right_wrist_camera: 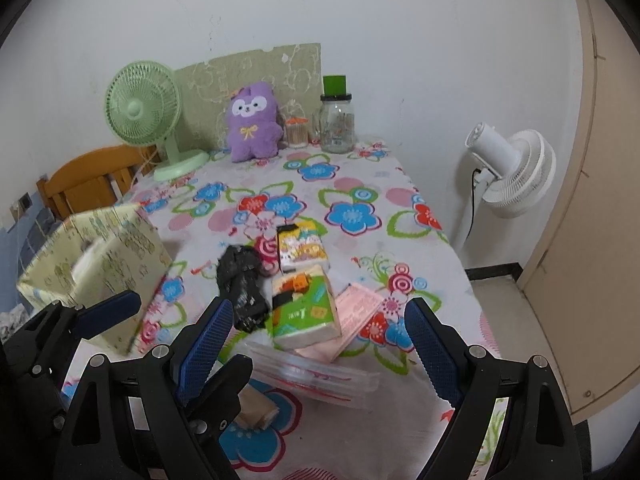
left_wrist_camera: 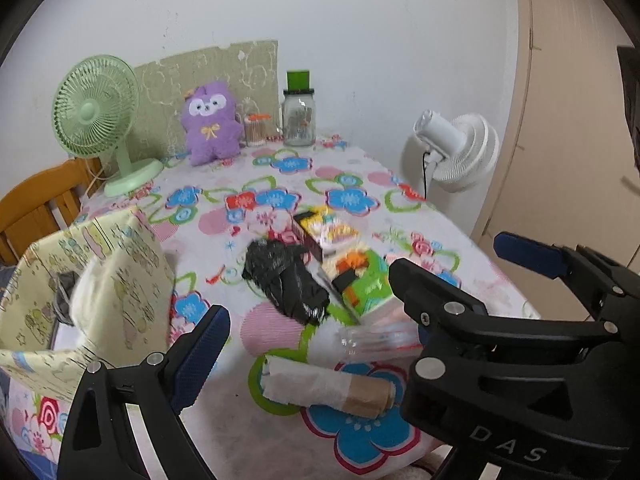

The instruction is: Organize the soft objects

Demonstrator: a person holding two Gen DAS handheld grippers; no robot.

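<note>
A purple plush toy (left_wrist_camera: 210, 124) sits at the back of the flowered table; it shows in the right wrist view (right_wrist_camera: 253, 122) too. A crumpled black bag (left_wrist_camera: 286, 280) (right_wrist_camera: 242, 284) lies mid-table beside a green tissue pack (right_wrist_camera: 304, 308) (left_wrist_camera: 366, 280) and a yellow tissue pack (right_wrist_camera: 302, 246) (left_wrist_camera: 326, 232). A paper roll (left_wrist_camera: 326, 386) lies near the front edge. A patterned fabric storage box (left_wrist_camera: 88, 276) (right_wrist_camera: 96, 264) stands at the left. My left gripper (left_wrist_camera: 320, 356) is open and empty above the roll. My right gripper (right_wrist_camera: 316, 352) is open and empty above a clear plastic bag (right_wrist_camera: 316, 372).
A green desk fan (left_wrist_camera: 98, 116) and a glass jar (left_wrist_camera: 299, 120) stand at the back. A white floor fan (right_wrist_camera: 512, 172) stands right of the table. A wooden chair (left_wrist_camera: 36, 208) is at the left. A pink paper (right_wrist_camera: 356, 308) lies under the green pack.
</note>
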